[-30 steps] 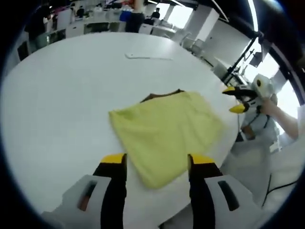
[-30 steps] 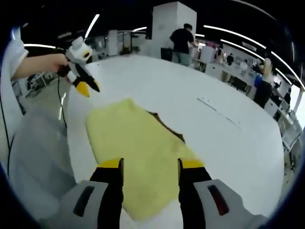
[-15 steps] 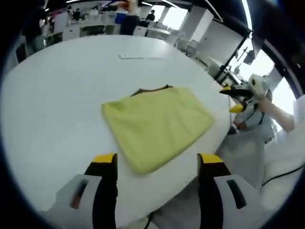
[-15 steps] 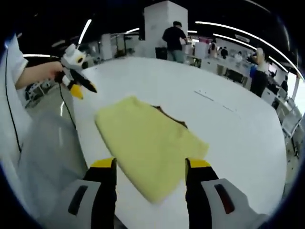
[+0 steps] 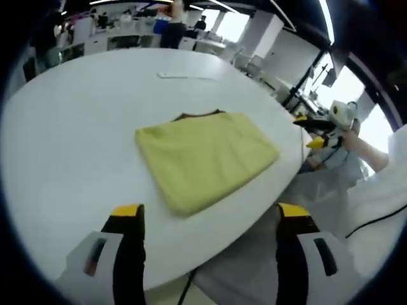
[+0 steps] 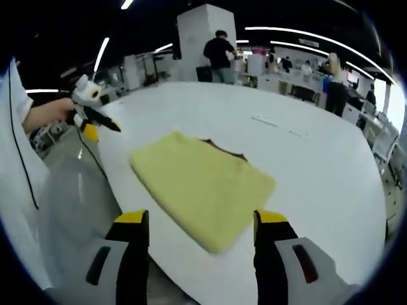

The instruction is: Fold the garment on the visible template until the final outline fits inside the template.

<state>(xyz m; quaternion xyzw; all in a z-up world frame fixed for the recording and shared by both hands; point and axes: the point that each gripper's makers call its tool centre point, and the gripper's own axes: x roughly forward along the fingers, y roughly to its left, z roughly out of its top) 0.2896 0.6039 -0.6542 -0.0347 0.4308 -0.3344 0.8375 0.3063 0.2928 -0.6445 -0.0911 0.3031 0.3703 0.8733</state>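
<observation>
We are looking at a folded, soft yellow cloth garment (image 5: pixel 205 155) lying as a compact rectangle in the middle of the left gripper view, on the round white surface (image 5: pixel 76 121) and near its edge. A thin dark brown strip (image 5: pixel 198 115) is peeking out along the garment's upper edge; we are judging it to be the template, almost wholly covered.

Both grippers are hanging clear of the cloth. The left gripper (image 5: pixel 206 219) is showing its yellow-tipped black fingers (image 5: pixel 127 211) wide apart at the bottom of its own view, gripping nothing. The right gripper (image 6: pixel 202 222) is likewise holding its fingers (image 6: pixel 132 218) spread and empty.

The folding looks close to done, so the step in hand is checking the outline. To do it well we are keeping both grippers back and high, so the whole garment and the brown strip are in sight, and comparing each edge with the strip before touching anything. If a corner is overhanging, a light pinch and a short tuck inward should serve better than a fresh fold.

The right gripper view is showing the left gripper (image 6: pixel 88 113) at the upper left, held in a person's hand (image 6: pixel 44 113) off the surface's edge. The left gripper view is showing the right gripper (image 5: pixel 318 130) at the right edge, plus a thin pale strip (image 5: pixel 191 77) lying on the surface farther up.
</observation>
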